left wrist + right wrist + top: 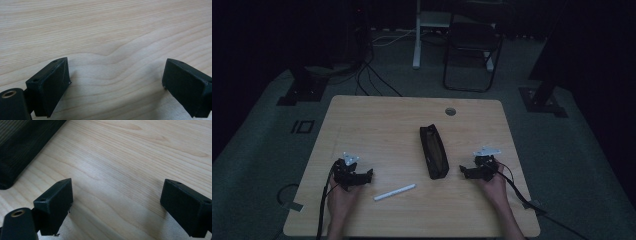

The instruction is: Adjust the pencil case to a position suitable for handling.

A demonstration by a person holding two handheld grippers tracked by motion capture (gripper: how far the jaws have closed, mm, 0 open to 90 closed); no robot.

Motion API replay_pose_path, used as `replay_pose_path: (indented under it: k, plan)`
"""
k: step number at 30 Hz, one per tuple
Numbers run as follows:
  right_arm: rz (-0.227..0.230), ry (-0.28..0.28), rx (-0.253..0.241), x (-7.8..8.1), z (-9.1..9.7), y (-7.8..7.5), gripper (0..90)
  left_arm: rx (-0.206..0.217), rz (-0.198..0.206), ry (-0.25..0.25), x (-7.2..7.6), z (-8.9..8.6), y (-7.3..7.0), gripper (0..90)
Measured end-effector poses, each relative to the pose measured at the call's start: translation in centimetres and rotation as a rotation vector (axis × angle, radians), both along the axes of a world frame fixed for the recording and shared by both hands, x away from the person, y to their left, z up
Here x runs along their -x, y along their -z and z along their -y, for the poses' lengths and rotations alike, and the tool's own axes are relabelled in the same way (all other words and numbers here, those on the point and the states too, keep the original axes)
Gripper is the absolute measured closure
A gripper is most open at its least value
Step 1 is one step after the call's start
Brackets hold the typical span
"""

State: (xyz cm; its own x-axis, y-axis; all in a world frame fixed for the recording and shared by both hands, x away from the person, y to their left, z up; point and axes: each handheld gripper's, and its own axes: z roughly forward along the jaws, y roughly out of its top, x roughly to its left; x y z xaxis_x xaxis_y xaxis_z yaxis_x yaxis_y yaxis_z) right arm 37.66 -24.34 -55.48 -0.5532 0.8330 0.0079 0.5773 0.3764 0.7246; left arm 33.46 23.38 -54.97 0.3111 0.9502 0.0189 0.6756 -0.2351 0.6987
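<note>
A black mesh pouch (pixel 434 151) lies lengthwise near the middle of the wooden table (pixel 382 120); its corner (pixel 22 147) fills the upper left of the right gripper view. A white pen (pixel 395 192) lies slanted on the table toward the front. My left gripper (pixel 370 175) rests on the table at the front left, to the left of the pen, open with bare wood between its jaws (pixel 116 82). At the front right, just right of the pouch, my right gripper (pixel 462 171) also rests open, nothing between its jaws (pixel 116 205).
A round cable hole (pixel 450 111) sits near the table's far edge. Beyond the table stand a dark chair (pixel 472 45) and a white post (pixel 416 35), with cables (pixel 372 75) on the floor. Gripper cables trail off the table's front edge.
</note>
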Motion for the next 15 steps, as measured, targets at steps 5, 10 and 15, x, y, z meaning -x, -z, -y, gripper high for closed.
replay_pose_path:
  k: [5, 10, 15]
  plan:
    - [0.007, -0.008, -0.005, 0.16, 0.07, -0.02, 15.6, 0.0, 0.0, -0.034, -0.2, -0.19, -0.01, 8.0]
    - [0.009, -0.005, -0.008, 0.2, 0.06, -0.04, 17.0, 0.004, 0.002, -0.047, -0.22, -0.07, 0.01, 8.0]
    - [0.011, 0.041, -0.01, 0.23, 0.19, -0.26, 32.0, 0.004, 0.002, -0.052, -0.2, -0.05, 0.01, 8.0]
